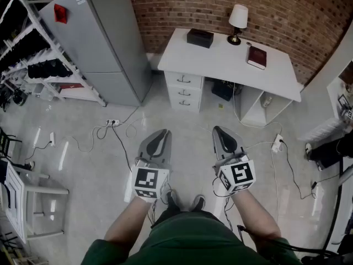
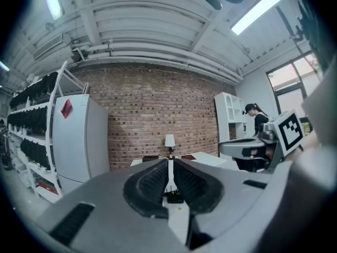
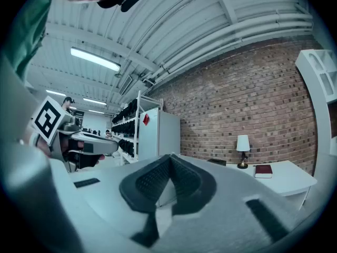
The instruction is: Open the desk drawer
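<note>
Standing well back from the desk (image 1: 220,57), the person holds the left gripper (image 1: 161,132) and the right gripper (image 1: 220,130) side by side and roughly level; each has its jaws pressed together on nothing. Beyond their tips lies bare floor (image 1: 182,127), with loose cables (image 1: 118,139) off to the left gripper's side. Farther ahead, in line with the gap between the two tools, stands the desk's stack of three drawers, all apparently closed; the top drawer (image 1: 183,80) shows a small dark handle. This looks like the approach step, with nothing yet touched. The next move likely calls for walking in, parting one pair of jaws, lining them up on a handle, closing, then pulling straight back.
</note>
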`<control>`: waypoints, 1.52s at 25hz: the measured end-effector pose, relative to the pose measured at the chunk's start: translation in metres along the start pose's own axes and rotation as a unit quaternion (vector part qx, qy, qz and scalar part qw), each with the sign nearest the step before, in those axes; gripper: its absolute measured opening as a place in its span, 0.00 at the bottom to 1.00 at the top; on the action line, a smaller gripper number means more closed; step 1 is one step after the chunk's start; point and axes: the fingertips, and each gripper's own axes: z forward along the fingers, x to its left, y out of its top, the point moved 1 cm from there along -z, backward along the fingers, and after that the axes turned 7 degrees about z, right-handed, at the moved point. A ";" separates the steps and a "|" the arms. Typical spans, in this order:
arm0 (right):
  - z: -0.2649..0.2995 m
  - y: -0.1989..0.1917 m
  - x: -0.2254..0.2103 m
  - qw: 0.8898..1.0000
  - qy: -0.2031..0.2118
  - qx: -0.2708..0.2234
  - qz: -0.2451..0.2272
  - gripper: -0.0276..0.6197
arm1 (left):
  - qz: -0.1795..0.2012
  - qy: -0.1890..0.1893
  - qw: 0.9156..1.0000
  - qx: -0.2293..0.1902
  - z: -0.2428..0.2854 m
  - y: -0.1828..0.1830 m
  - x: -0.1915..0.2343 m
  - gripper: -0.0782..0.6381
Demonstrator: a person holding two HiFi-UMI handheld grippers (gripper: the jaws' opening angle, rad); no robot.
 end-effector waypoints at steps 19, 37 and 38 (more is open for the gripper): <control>0.067 -0.008 0.096 0.999 -0.048 -0.012 0.003 0.04 | -0.014 -0.009 1.000 -0.014 -0.049 -0.036 0.133 0.14; 0.201 -0.042 0.039 0.998 -0.035 0.004 0.049 0.04 | -0.021 0.020 0.999 0.013 0.060 -0.063 0.212 0.14; 0.213 -0.043 0.032 0.998 -0.031 0.005 0.050 0.04 | -0.021 0.024 0.999 0.015 0.071 -0.063 0.218 0.14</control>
